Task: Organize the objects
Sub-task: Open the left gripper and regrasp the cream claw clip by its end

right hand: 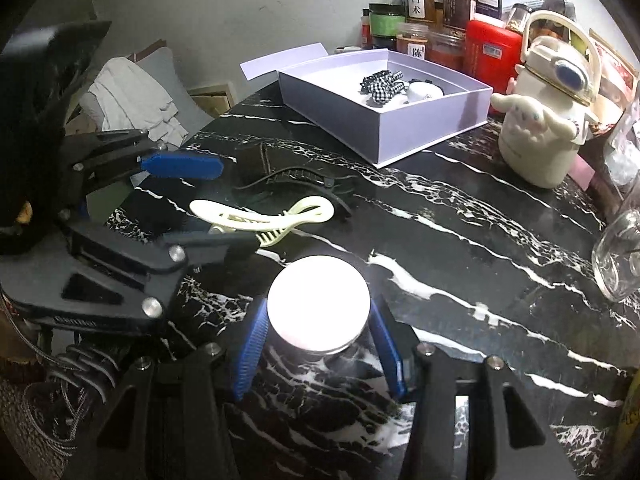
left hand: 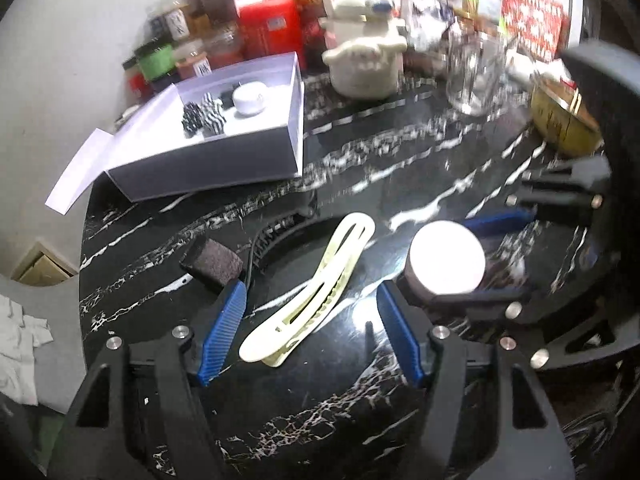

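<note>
A cream hair clip (left hand: 312, 288) lies flat on the black marble table (left hand: 360, 412). My left gripper (left hand: 312, 328) is open with a blue pad on either side of the clip, neither touching it. From the right wrist view, the left gripper (right hand: 236, 206) is at the left, over the same clip (right hand: 260, 214). My right gripper (right hand: 320, 346) is shut on a round jar with a white lid (right hand: 318, 304). I cannot tell whether the jar touches the table. An open lavender box (right hand: 400, 132) at the back holds a checkered scrunchie (right hand: 380, 84) and a small white round object (right hand: 422, 90).
A black hair clip (right hand: 296, 180) and a dark grey block (left hand: 212, 264) lie near the cream clip. A cream character kettle (right hand: 540, 136), a glass jar (right hand: 620, 256) and several spice jars (right hand: 424, 12) crowd the back and right. The table edge runs along the left.
</note>
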`<state>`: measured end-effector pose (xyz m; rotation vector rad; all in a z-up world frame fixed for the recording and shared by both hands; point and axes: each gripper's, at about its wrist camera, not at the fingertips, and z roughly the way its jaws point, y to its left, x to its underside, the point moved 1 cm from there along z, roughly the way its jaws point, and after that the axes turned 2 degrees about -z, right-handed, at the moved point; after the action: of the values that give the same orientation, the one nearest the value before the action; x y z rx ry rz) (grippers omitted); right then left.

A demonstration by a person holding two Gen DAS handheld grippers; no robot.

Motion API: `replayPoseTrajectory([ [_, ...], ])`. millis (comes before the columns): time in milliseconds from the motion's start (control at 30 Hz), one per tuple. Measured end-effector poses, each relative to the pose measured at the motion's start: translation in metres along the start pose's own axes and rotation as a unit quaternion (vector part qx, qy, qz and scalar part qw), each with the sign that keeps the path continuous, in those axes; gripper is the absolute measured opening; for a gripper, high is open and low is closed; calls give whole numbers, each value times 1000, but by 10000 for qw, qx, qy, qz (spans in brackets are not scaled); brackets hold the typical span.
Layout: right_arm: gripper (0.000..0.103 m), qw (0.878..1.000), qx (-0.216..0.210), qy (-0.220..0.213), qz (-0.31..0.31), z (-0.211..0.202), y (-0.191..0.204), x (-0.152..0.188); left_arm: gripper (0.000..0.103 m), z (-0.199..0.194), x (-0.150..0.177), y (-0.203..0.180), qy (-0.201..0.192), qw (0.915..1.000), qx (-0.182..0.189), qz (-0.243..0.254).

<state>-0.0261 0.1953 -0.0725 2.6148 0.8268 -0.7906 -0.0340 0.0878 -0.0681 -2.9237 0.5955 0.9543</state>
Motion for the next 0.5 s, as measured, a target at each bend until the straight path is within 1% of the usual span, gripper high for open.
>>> replayPoseTrajectory([
  [133, 52, 9999, 35, 91, 43, 6, -7, -2, 67, 14, 1, 5, 123, 9999, -26, -40],
  [233, 52, 9999, 4, 145, 67, 11, -10, -4, 67, 23, 0, 8, 269, 9996, 95, -84],
  [267, 52, 9998, -6, 157, 73, 12, -10, -5, 66, 27, 0, 8, 375, 9991, 174, -75],
  [367, 52, 9998, -51, 198, 71, 16, -10, -6, 67, 29, -1, 3, 402, 9990, 112, 129],
  [433, 52, 9997, -74, 234, 89, 19, -11, -5, 61, 29, -1, 2, 421, 9989, 100, 163],
  [467, 52, 9997, -71, 230, 100, 18, -11, -5, 49, 31, -1, 2, 522, 9983, 233, 120],
  [500, 52, 9996, -87, 240, 111, 18, -12, -5, 40, 34, -1, 3, 632, 9974, 356, 49],
])
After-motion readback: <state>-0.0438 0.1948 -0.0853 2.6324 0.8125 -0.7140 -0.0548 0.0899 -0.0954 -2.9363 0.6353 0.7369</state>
